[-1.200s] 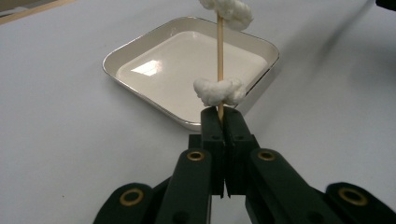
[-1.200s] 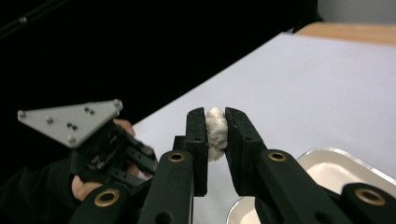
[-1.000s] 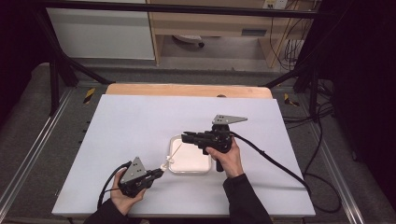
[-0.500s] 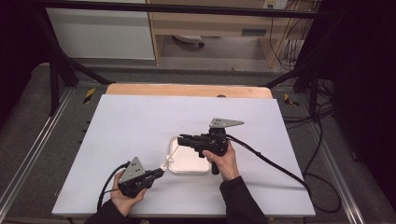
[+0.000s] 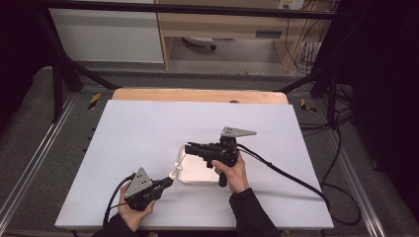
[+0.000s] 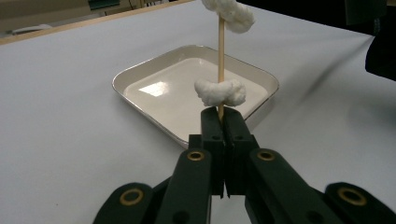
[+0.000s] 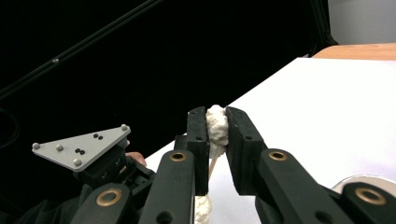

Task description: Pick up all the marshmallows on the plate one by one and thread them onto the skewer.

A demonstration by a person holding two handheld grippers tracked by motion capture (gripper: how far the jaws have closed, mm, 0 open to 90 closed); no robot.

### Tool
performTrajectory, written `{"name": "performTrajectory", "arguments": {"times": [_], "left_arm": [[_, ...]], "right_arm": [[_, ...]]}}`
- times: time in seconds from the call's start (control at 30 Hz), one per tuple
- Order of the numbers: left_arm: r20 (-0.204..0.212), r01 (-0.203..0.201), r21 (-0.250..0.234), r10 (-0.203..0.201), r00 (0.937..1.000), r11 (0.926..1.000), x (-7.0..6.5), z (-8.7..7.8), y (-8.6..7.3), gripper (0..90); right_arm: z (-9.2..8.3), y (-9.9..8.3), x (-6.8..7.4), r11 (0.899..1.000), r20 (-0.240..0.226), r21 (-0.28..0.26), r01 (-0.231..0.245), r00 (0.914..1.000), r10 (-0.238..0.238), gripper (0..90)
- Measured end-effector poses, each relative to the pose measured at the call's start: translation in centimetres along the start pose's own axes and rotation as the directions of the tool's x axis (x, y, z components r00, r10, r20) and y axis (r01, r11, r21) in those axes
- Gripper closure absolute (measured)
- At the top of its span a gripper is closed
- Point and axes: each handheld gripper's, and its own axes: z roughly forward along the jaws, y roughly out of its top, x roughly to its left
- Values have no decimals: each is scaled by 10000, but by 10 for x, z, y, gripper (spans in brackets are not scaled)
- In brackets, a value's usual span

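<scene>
My left gripper (image 6: 223,116) is shut on the lower end of a thin wooden skewer (image 6: 221,56), which it holds upright in front of a white square tray (image 6: 140,74). A white puffy piece (image 6: 220,92) sits low on the skewer just above the jaws, and a second one (image 6: 229,11) sits at its top. My right gripper (image 7: 216,114) is shut on that top white piece (image 7: 216,126). In the high view the left gripper (image 5: 165,183) is at the tray's near left corner, and the right gripper (image 5: 189,146) reaches leftward over the tray (image 5: 200,173).
A white sheet covers the table (image 5: 148,128), with a wooden strip (image 5: 197,95) along its far edge. Black cables (image 5: 286,173) trail from the right gripper to the table's right side. Dark floor and metal rails surround the table.
My right gripper has shifted slightly left and toward the person, closing in on the top of the skewer. The left gripper has stayed still with the skewer.
</scene>
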Motion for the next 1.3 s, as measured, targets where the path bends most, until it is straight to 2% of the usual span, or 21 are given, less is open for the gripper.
{"name": "performTrajectory", "arguments": {"times": [0.17, 0.27, 1.3], "left_arm": [[13, 145, -57, -145, 9999, 9999, -1, 0, 0, 889], [133, 429, -132, -428, 9990, 9990, 0, 0, 0, 889], [100, 367, -77, -366, 9993, 9993, -2, 1, 0, 889]], "right_arm": [[1, -2, 0, 9999, -37, -113, -10, 10000, 9, 808], [2, -4, 0, 9998, -51, -198, -13, 10000, 12, 808], [7, -17, 3, 9983, -364, -454, 356, 9986, -373, 820]]}}
